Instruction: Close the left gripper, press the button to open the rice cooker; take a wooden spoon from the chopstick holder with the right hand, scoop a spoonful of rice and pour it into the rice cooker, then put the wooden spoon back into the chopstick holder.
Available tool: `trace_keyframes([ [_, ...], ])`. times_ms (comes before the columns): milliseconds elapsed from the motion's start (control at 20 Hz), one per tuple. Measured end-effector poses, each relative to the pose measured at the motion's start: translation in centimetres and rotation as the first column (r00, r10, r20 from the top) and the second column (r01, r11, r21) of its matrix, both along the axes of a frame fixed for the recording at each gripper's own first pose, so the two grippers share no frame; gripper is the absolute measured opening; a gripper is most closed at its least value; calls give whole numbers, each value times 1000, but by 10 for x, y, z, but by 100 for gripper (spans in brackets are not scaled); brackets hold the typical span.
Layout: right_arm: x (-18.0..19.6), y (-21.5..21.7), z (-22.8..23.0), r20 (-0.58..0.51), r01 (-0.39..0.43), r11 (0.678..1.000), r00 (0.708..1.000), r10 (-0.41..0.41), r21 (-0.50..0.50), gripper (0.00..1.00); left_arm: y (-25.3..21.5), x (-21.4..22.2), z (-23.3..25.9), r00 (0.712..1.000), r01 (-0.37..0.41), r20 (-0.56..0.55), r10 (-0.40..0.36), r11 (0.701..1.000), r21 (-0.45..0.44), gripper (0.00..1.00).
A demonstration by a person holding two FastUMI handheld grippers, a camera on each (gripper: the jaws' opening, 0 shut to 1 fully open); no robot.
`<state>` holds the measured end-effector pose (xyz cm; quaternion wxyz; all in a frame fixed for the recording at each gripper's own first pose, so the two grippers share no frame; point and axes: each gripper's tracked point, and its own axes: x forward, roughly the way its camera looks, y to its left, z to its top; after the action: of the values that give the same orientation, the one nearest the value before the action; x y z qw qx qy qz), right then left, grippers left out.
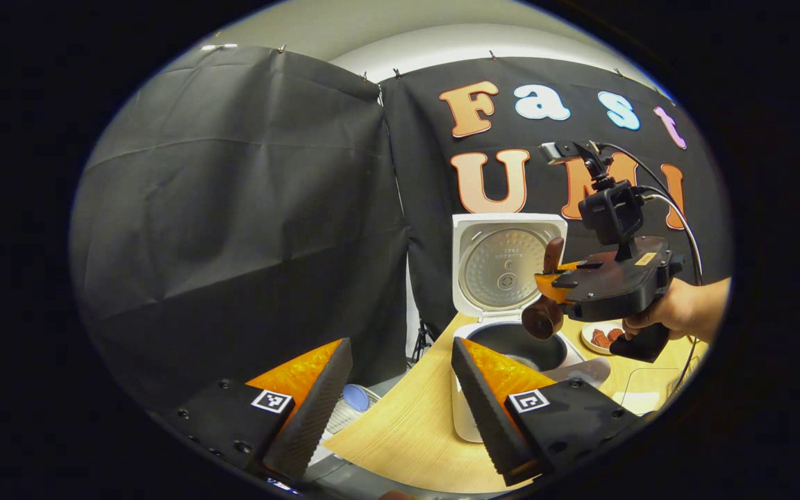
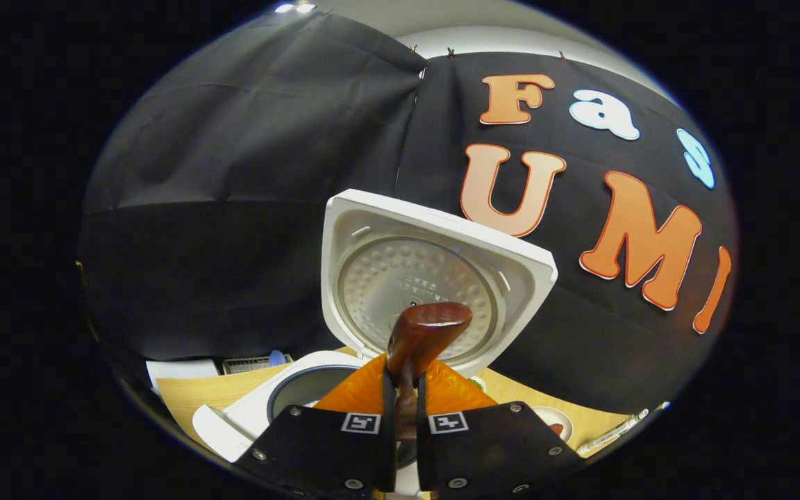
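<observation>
In the left gripper view, the left claw gapes wide over a pale wooden tabletop; the white rice cooker stands open before black cloth walls; beyond, a hand holds the right claw above the pot. In the right gripper view, the right claw pinches the dark brown wooden spoon narrowly, in front of the raised lid.

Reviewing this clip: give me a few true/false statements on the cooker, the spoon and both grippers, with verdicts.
1. The rice cooker lid is shut. False: it stands open.
2. The right gripper is shut on the wooden spoon. True.
3. The left gripper is shut. False: its fingers are spread apart, holding nothing.
4. The spoon's bowl hangs over the open pot. True.
5. The spoon sits in the chopstick holder. False: it is held in the air.
</observation>
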<state>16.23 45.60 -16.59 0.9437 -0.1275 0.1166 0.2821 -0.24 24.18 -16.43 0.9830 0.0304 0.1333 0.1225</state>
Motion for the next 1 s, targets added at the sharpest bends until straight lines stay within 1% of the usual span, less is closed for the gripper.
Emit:
trace_keyframes([
  [100, 0, -3, 2, -9, 19, 1000, 1000, -18, 20, 11, 1, -3, 0, 1000, 4, -1, -4, 1000, 3, 98],
  [250, 3, -13, 6, -104, 82, 987, 992, -68, 138, 11, 0, -3, 2, 1000, 10, 0, -10, 1000, 7, 98],
  [350, 7, -25, 15, -138, 121, 973, 986, -95, 195, 11, -2, -5, 6, 1000, 15, 6, -16, 1000, 9, 98],
  [500, 5, -43, 27, -148, 156, 958, 981, -123, 242, 11, -10, -4, 11, 999, 29, 15, -29, 999, 17, 97],
  [700, -5, -69, 41, -166, 180, 937, 977, -135, 299, 11, -28, -8, 21, 998, 59, 30, -60, 998, 39, 97],
  [1000, -26, -133, 54, -221, 243, 891, 961, -167, 384, 11, -65, -6, 33, 994, 97, 39, -99, 994, 58, 98],
])
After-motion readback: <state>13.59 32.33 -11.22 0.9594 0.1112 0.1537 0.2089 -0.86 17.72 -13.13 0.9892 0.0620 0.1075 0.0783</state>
